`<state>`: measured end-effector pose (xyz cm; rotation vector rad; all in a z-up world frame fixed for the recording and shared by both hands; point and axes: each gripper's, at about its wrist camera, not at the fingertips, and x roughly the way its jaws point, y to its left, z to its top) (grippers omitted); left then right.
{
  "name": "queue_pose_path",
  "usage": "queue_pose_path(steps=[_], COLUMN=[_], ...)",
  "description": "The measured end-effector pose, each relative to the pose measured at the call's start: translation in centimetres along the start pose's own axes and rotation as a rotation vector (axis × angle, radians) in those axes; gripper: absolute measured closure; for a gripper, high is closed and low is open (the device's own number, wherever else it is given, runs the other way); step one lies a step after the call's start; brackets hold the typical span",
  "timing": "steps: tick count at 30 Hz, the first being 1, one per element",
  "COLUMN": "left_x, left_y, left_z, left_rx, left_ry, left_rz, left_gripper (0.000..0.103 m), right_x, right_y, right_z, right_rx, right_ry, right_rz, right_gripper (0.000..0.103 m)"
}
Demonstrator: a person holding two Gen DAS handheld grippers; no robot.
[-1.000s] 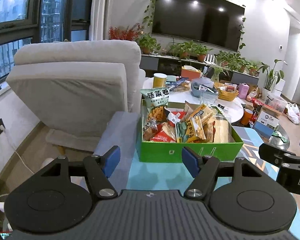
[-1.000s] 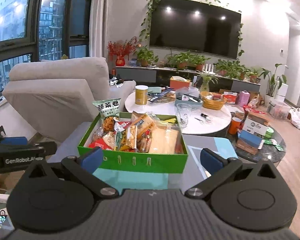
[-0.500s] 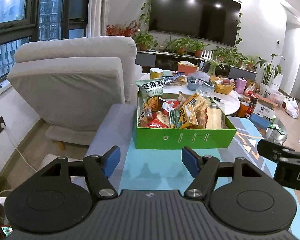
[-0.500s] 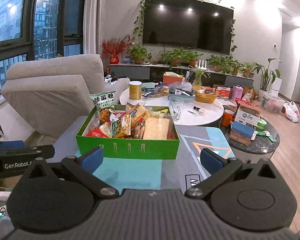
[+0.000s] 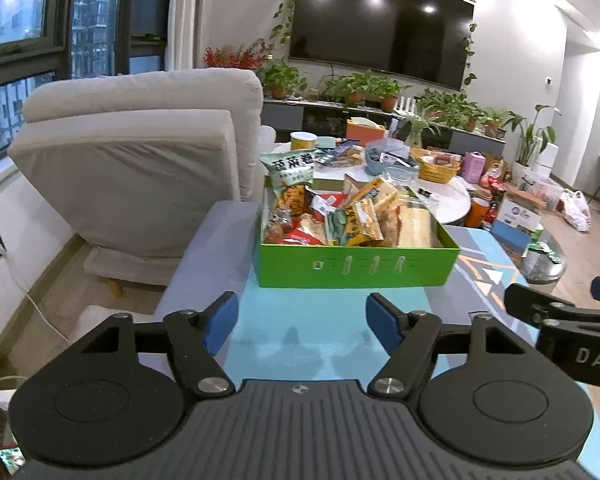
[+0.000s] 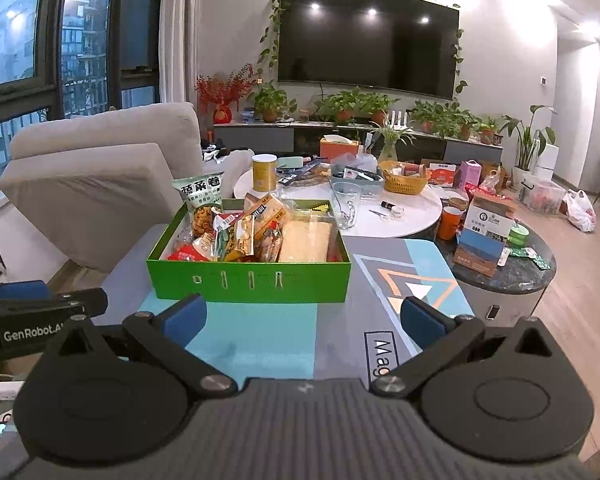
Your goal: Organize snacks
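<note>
- The green box [image 5: 356, 270] stuffed with snack packets [image 5: 340, 224] sits on the worktop [image 5: 300, 340] at 12 o'clock of both claws.
- Left claw [image 5: 302, 318]: jaws opening, nothing between them.
- Right claw [image 6: 304, 316]: spread wide, empty, short of the box.
- A grey armchair [image 5: 140, 168] stands at 10 o'clock.

A bright green box [image 6: 248, 282] holds packets in orange, red, yellow and pale green [image 6: 236, 232]. The surface [image 6: 260, 344] under it is turquoise and grey, with an orange-and-white triangle pattern at 3 o'clock of the box. Both black grippers, left gripper [image 5: 302, 322] and right gripper [image 6: 303, 318], carry blue pads. The armchair [image 5: 140, 160] is beige.
</note>
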<state>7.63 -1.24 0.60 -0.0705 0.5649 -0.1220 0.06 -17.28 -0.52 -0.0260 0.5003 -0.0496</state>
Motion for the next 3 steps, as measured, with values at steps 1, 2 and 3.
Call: queue_pose_path(steps=[1, 2, 3], left_x=[-0.07, -0.17, -0.24], left_y=[0.02, -0.06, -0.18], left_z=[0.00, 0.01, 0.02], left_rx=[-0.002, 0.000, 0.006], left_ry=[-0.002, -0.005, -0.006], left_rz=[-0.003, -0.001, 0.003], left_gripper=[0.033, 0.033, 0.032], right_x=[-0.05, -0.06, -0.14], right_y=[-0.02, -0.01, -0.05], right_z=[-0.10, -0.15, -0.23], right_rx=[-0.001, -0.001, -0.001], right_ry=[0.000, 0.001, 0.000], right_rz=[0.000, -0.001, 0.000], right_gripper=[0.022, 0.022, 0.022])
